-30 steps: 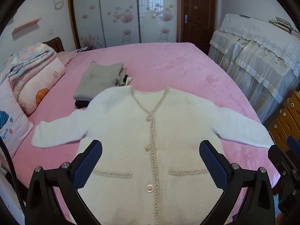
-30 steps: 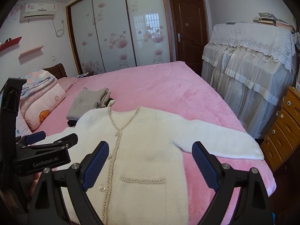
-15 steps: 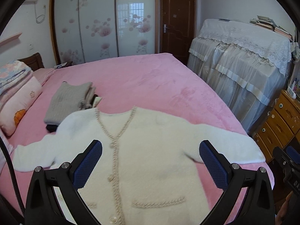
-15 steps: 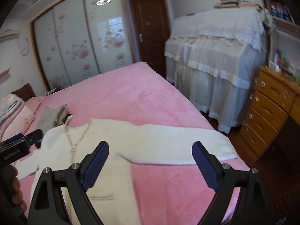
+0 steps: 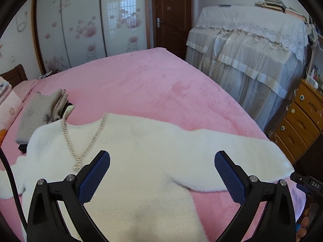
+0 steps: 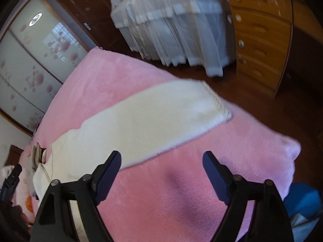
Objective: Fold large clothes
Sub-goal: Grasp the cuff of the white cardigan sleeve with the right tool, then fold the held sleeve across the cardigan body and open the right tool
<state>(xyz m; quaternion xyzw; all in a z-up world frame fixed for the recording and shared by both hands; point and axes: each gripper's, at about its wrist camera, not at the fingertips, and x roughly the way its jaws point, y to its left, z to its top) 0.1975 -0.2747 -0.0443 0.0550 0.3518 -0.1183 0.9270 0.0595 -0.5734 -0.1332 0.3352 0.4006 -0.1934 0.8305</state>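
Pink plush covers the bed (image 5: 153,84), which fills most of the room in front of me. Past its right side stands a big piece of furniture under a white lace cover (image 5: 248,46), with a wooden dresser (image 5: 298,121) beside it, and floral wardrobe doors (image 5: 90,30) and a brown door (image 5: 171,14) line the far wall.

The white cardigan (image 5: 141,161) lies flat and face up on the near part of the bed, braid trim running down its V-neck, both sleeves spread out to the sides. Its right sleeve (image 6: 153,117) stretches toward the bed's edge, cuff near the corner of the bed. A small pile of folded grey knitwear (image 5: 40,113) sits just beyond the cardigan's left shoulder, close to a pillow (image 5: 10,109) at the head of the bed.

The left gripper (image 5: 162,173) hangs over the cardigan's chest, its blue fingers (image 5: 94,175) spread wide with nothing between them. The right gripper (image 6: 162,173) is tilted and points down at the bare pink cover just below the right sleeve; its fingers (image 6: 107,177) are closing but stand well apart and hold nothing, the left one just over the sleeve's lower edge
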